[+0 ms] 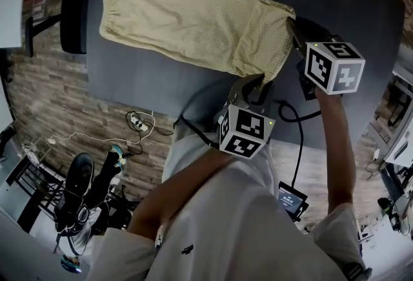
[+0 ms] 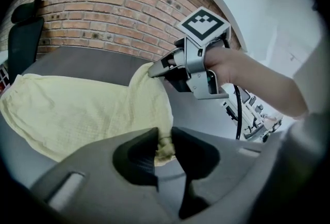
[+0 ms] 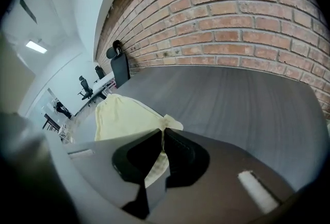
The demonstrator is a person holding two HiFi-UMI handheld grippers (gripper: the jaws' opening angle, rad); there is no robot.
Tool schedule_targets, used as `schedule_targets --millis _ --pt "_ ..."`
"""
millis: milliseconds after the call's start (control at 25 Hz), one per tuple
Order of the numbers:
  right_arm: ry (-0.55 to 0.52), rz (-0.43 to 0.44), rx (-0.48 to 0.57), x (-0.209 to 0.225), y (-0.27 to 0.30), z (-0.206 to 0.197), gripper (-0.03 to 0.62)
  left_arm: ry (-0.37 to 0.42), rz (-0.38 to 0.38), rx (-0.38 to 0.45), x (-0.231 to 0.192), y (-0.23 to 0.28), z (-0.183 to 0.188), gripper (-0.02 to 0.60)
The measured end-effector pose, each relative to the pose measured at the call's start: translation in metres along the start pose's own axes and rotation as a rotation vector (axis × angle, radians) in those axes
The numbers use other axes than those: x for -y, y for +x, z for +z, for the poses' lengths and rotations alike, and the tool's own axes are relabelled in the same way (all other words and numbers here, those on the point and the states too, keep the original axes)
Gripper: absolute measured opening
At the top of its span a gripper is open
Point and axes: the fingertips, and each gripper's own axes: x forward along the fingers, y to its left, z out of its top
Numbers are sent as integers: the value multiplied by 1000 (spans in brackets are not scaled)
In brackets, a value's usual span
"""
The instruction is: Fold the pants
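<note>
At the bottom of the head view the person's white shirt point(image 1: 258, 234) fills the frame, and both arms reach up toward a dark grey surface point(image 1: 122, 83). The left gripper point(image 1: 250, 84) sits at centre frame at the near edge of the pale yellow checked cloth pants point(image 1: 193, 24). In its own view its jaws point(image 2: 164, 147) are pressed onto a bunched lump of that cloth. The right gripper point(image 1: 293, 26), at upper right, has the pants' right-hand corner. Its jaws point(image 3: 162, 140) are almost together on a thin fold of it, and the left gripper view shows the corner pulled to a point at that gripper's tip point(image 2: 153, 70). The rest of the pants lies flat, stretching to the upper left of the head view with the gathered waistband at the far left end. A black cable point(image 1: 298, 119) trails over the surface's near edge. Below the surface is a stone-patterned floor point(image 1: 39, 89) with a white power strip point(image 1: 139, 122). A black office chair point(image 1: 72, 15) stands at the surface's left end. A red brick wall point(image 2: 103, 9) runs along the far side.
</note>
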Motion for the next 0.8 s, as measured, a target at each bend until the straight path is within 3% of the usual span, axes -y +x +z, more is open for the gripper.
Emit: schedule_targets --millis 440,800 --pt "-17 4 38 -48 14 34 26 -73 12 79 -41 -42 13 87" --pt "-28 4 25 -80 48 49 28 -116 50 80 -89 -63 12 87"
